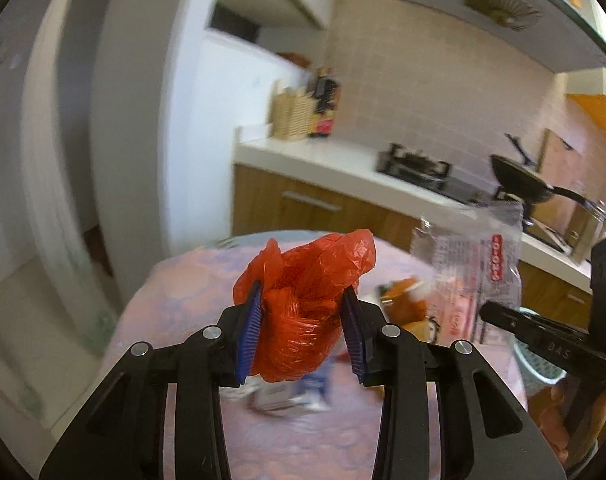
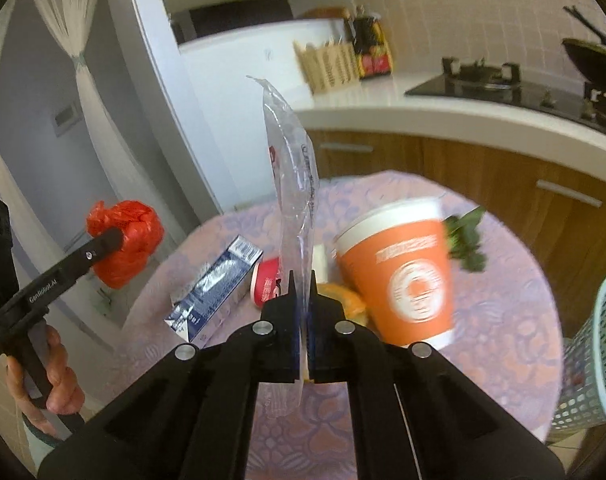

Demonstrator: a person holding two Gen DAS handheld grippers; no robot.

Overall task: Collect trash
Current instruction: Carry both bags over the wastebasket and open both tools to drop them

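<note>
Both our grippers lifted above the round table (image 2: 503, 320)

Our left gripper (image 1: 303, 320) pinches a crumpled red plastic bag (image 1: 303, 300) — our right gripper (image 2: 301, 312) clamps a clear plastic wrapper (image 2: 293, 184) upright.

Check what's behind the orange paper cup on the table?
Behind the orange paper cup, green leaves stick out at its right rim. An orange peel piece shows at its lower left. Whatever else lies behind is covered by the cup.
</note>
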